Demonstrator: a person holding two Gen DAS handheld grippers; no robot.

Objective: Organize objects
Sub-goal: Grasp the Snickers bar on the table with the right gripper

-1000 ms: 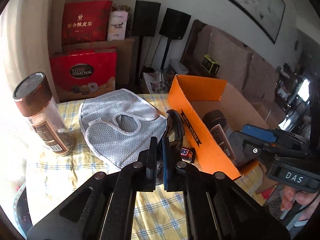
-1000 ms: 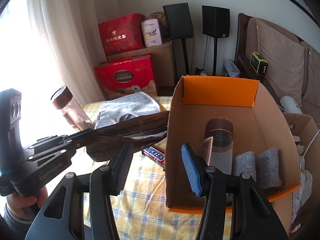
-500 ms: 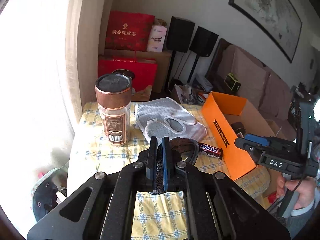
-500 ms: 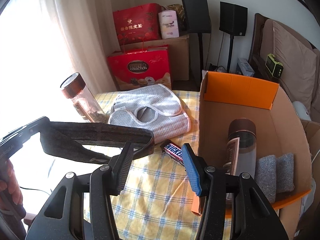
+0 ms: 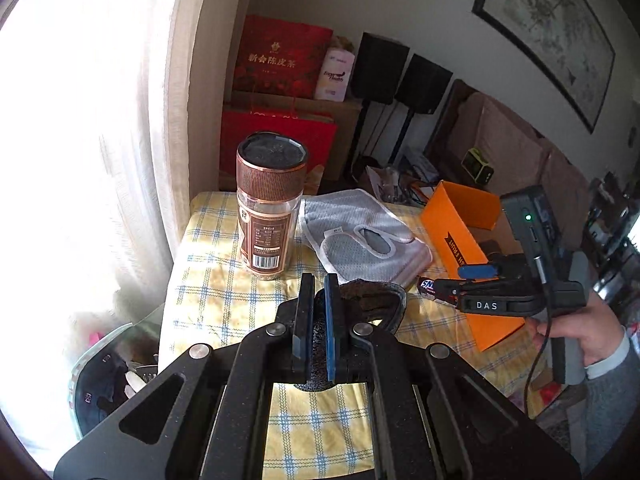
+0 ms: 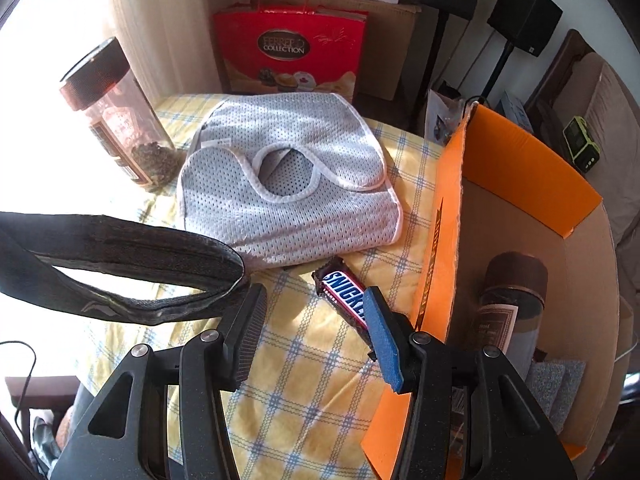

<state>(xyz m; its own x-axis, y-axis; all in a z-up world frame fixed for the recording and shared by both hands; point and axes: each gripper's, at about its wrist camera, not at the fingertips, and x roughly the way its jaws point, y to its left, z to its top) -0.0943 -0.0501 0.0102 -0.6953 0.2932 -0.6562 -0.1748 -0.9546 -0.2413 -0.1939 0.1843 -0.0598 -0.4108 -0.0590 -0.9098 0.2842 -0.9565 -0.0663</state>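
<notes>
Dark band | left gripper clamps it | right gripper spread, seemingly empty, over Snickers

Strong daylight floods through a pale curtain on the left, washing out that side of the room. Against the white far wall: red gift bags and a brown carton stacked in the corner, two black speakers on stands beside them. A framed picture hangs above a brown cushioned sofa; the counter wears a yellow checked cloth.
</notes>
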